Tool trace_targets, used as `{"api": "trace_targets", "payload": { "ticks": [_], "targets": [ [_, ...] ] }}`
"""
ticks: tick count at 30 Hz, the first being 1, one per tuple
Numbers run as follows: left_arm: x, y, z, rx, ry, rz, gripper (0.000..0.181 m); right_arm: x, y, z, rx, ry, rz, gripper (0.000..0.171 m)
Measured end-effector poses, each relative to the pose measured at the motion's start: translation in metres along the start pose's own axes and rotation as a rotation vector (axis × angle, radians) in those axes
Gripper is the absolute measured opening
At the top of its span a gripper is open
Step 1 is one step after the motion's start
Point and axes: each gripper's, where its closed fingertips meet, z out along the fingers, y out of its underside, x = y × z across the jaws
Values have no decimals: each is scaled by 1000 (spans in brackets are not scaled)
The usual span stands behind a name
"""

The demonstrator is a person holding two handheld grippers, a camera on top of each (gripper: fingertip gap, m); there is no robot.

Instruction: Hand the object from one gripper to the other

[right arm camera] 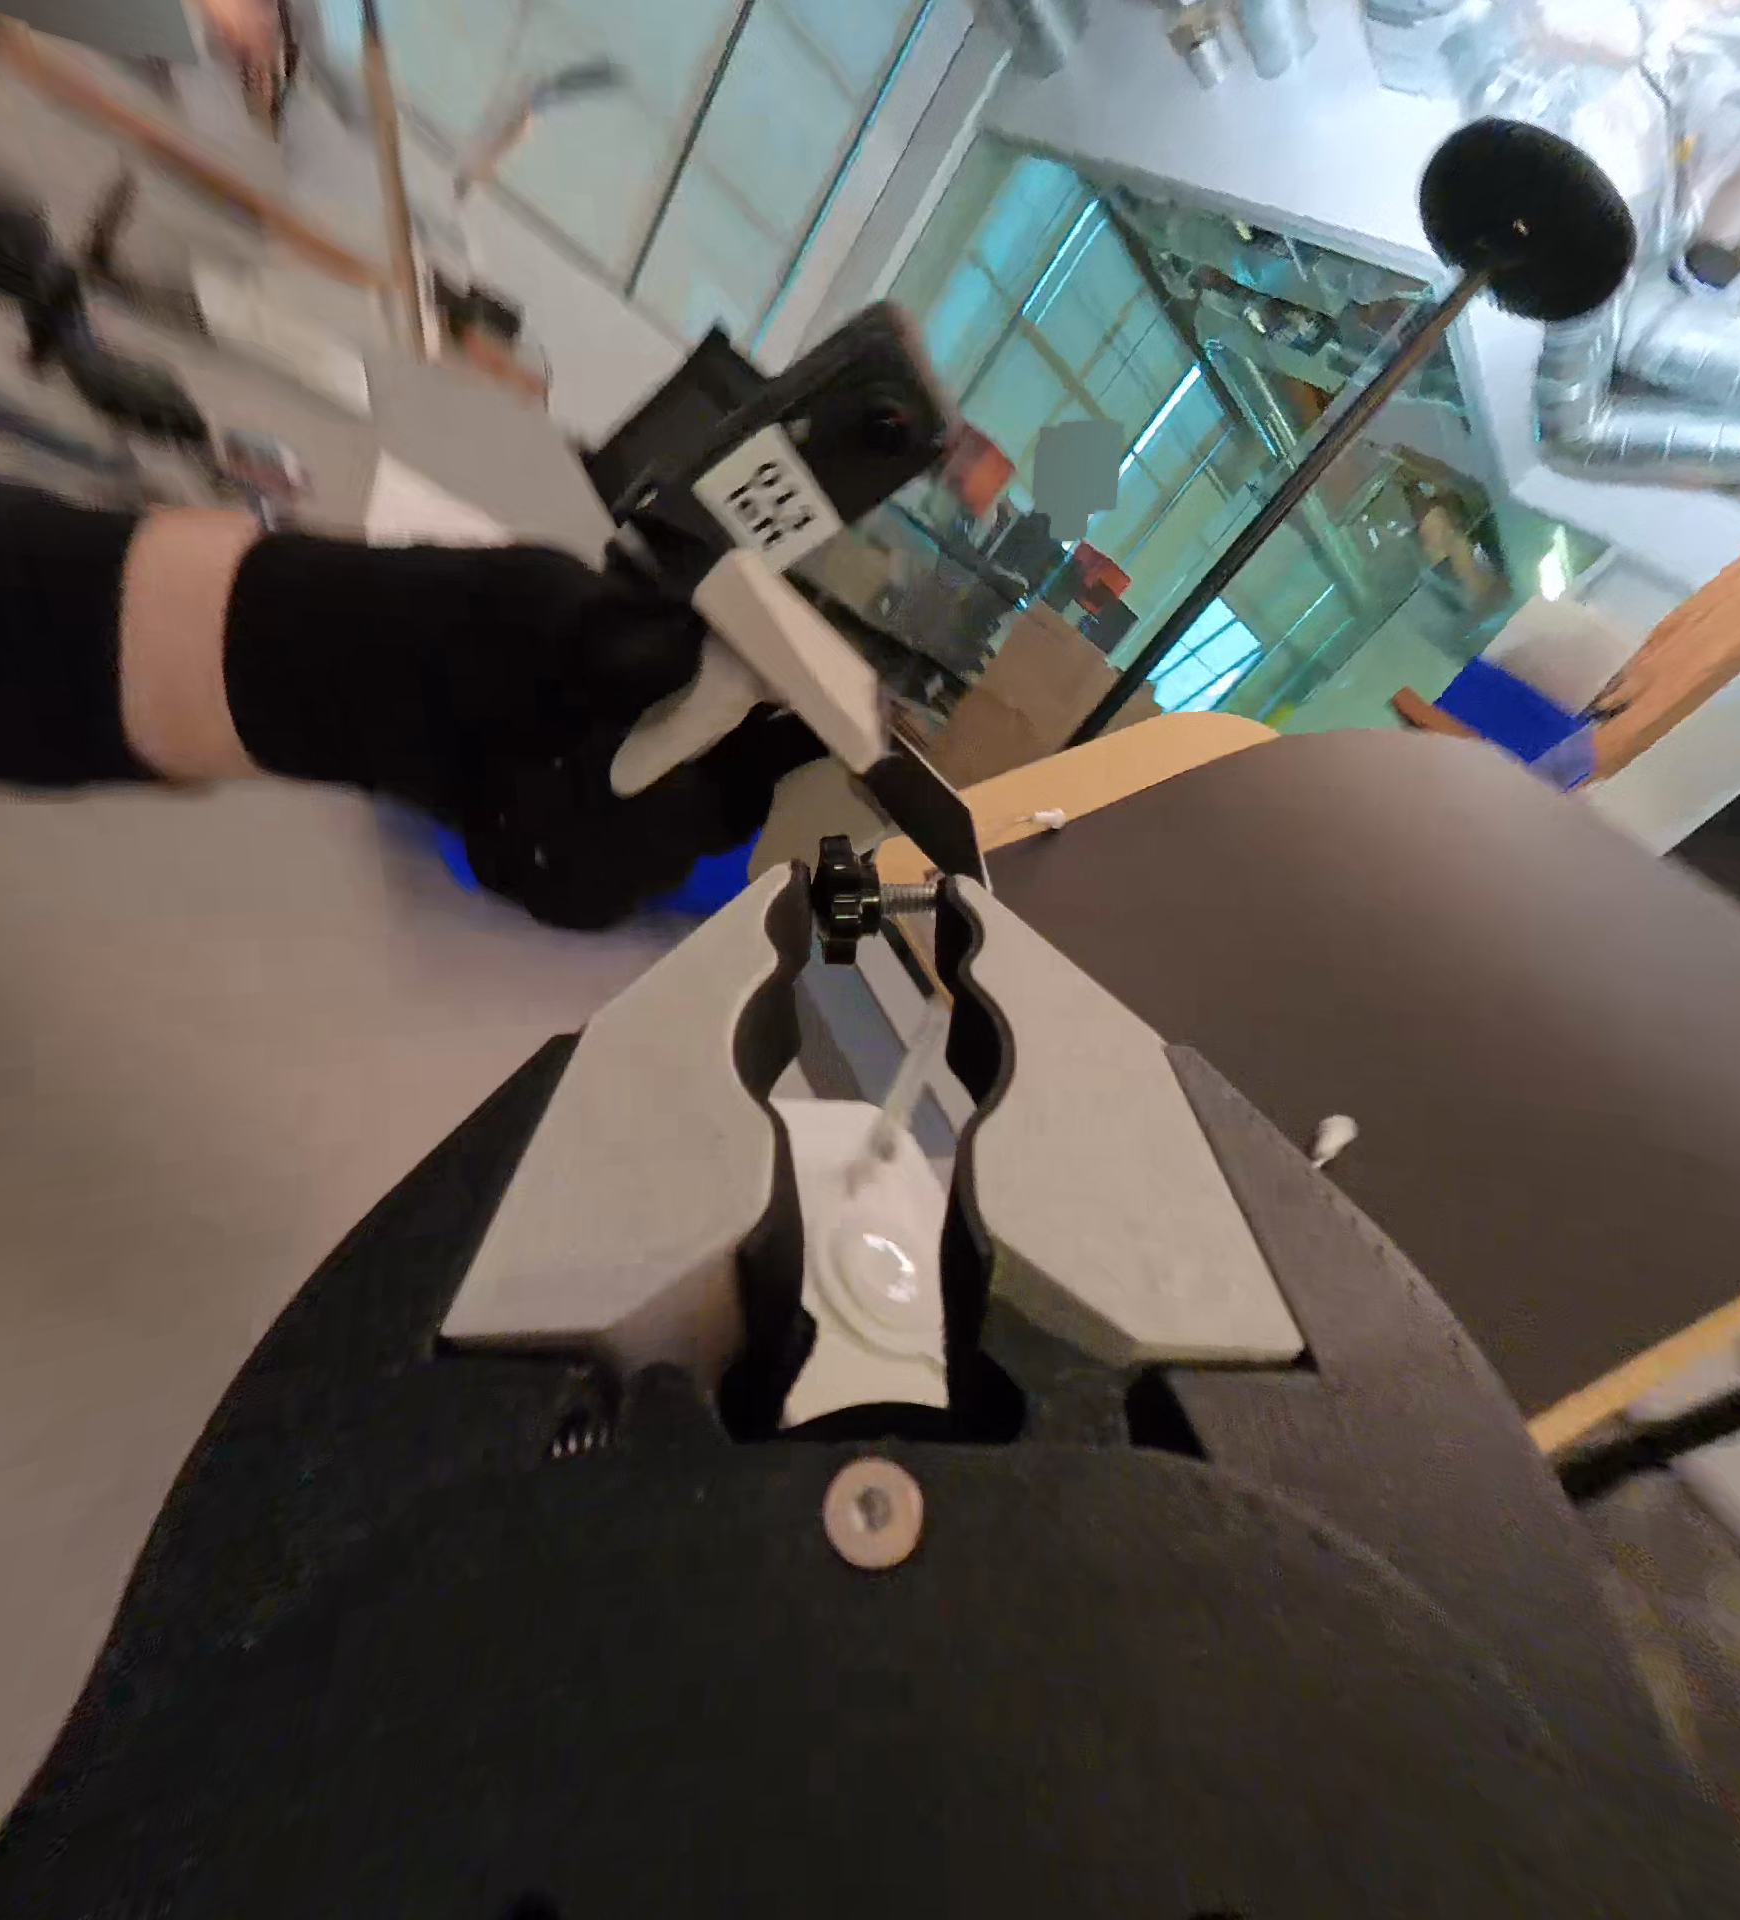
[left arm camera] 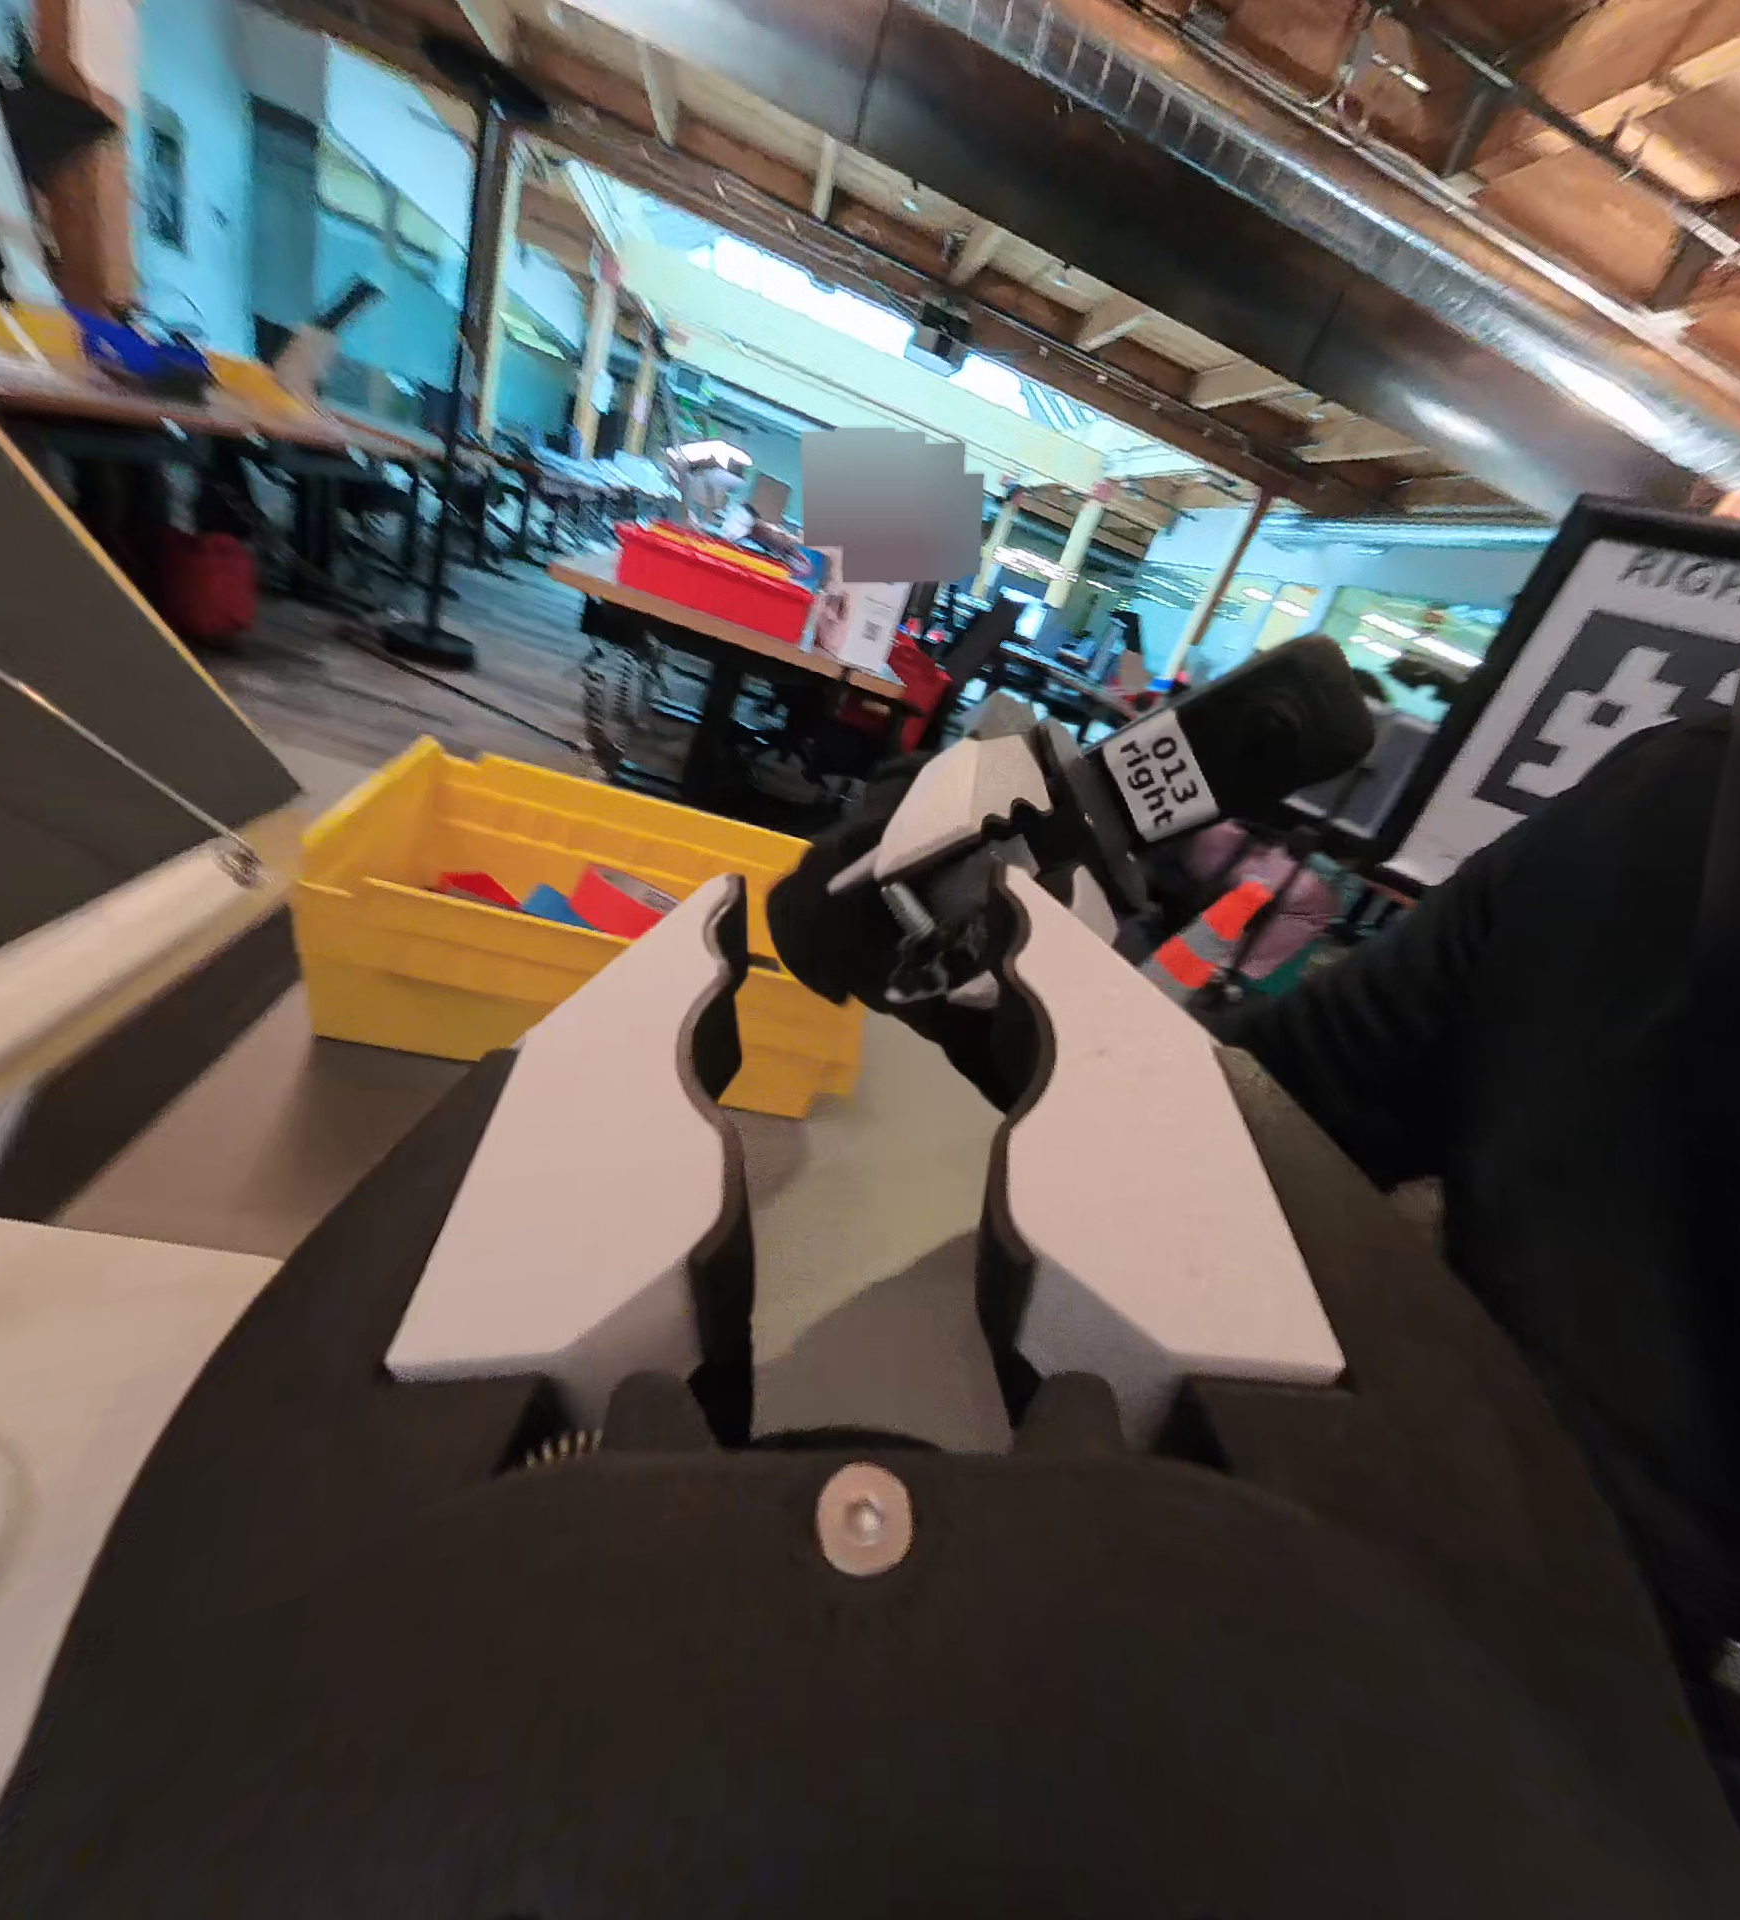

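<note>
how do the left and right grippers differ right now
The left gripper is open with nothing between its fingers; the right gripper is shut on a black knob screw at its tips. The left gripper is level over the table; the right gripper is tilted. Both have grey fingers on black bodies.

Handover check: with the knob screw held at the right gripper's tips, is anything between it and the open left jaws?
Nothing visible. The knob screw sits pinched in the right gripper, and the left gripper is open just short of it, with only air between.
</note>
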Motion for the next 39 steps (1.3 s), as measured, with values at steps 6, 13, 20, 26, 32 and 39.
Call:
{"api": "trace_targets", "payload": {
  "ticks": [6,13,20,26,32,39],
  "targets": [
    [-7,-12,-6,-20,-326,490,46,19,-2,-10,211,-108,618,21],
    [7,3,13,-178,-598,1096,32,23,-5,-20,481,-313,1131,21],
    [24,5,25,-232,-646,1393,22,9,-9,-28,594,-465,1289,21],
    [25,9,31,-243,-666,1449,20,11,-9,-31,656,-441,1334,21],
    [25,11,35,-214,-689,1482,33,14,-3,-30,686,-366,1365,22],
    [22,13,39,-212,-715,1473,34,11,-2,-26,689,-352,1374,21]
  ]
}}
